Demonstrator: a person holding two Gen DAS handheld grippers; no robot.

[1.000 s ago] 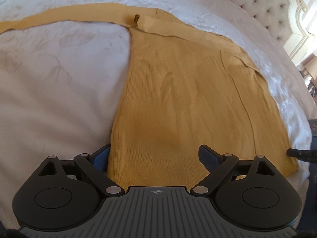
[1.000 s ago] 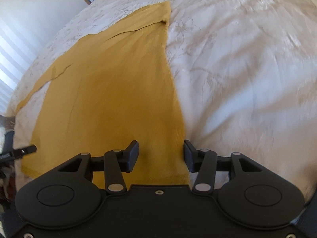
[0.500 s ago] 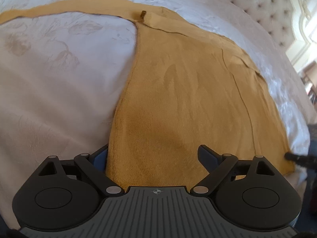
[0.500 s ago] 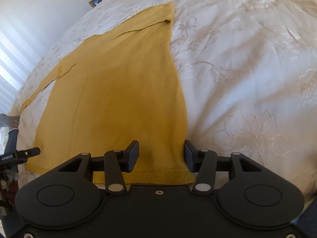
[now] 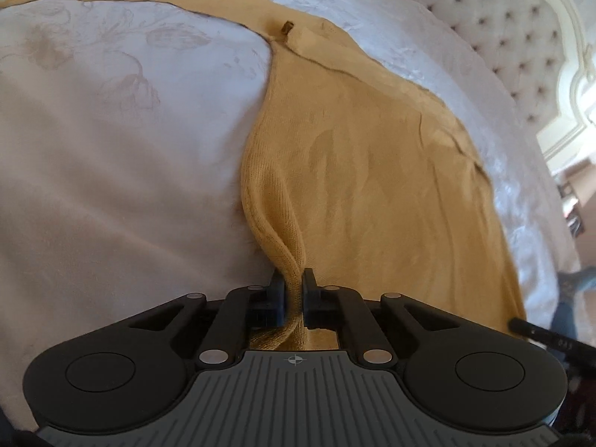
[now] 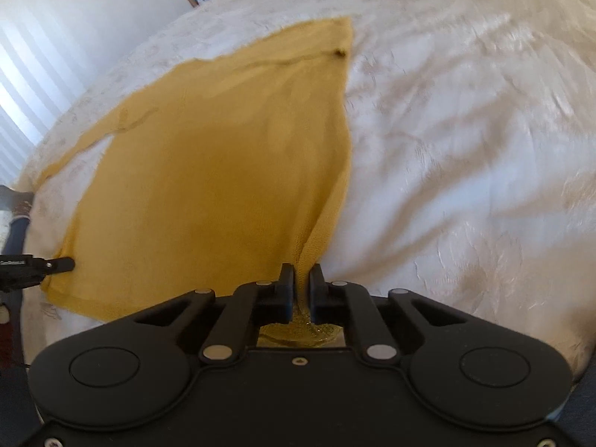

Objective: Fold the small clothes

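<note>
A mustard-yellow knit garment (image 5: pixel 372 186) lies spread flat on a white floral bedspread (image 5: pixel 111 186), filling the middle of both views, 1 long strap trailing to the upper left. The left gripper (image 5: pixel 292 300) is clamped on a bunched fold of its near hem. The right gripper (image 6: pixel 301 290) is closing, pinching the other hem corner. No readable writing shows.

My left gripper (image 5: pixel 293 290) is matte black, two round lobes with shallow discs flanking a ribbed grey plate marked with a small crosshair; silver pivot pins dot the linkage arms. My right gripper (image 6: pixel 301 285) is all black, same lobes and pins, one small screw at centre. Fingers (image 6: pixel 286 285) show blue edging.
</note>
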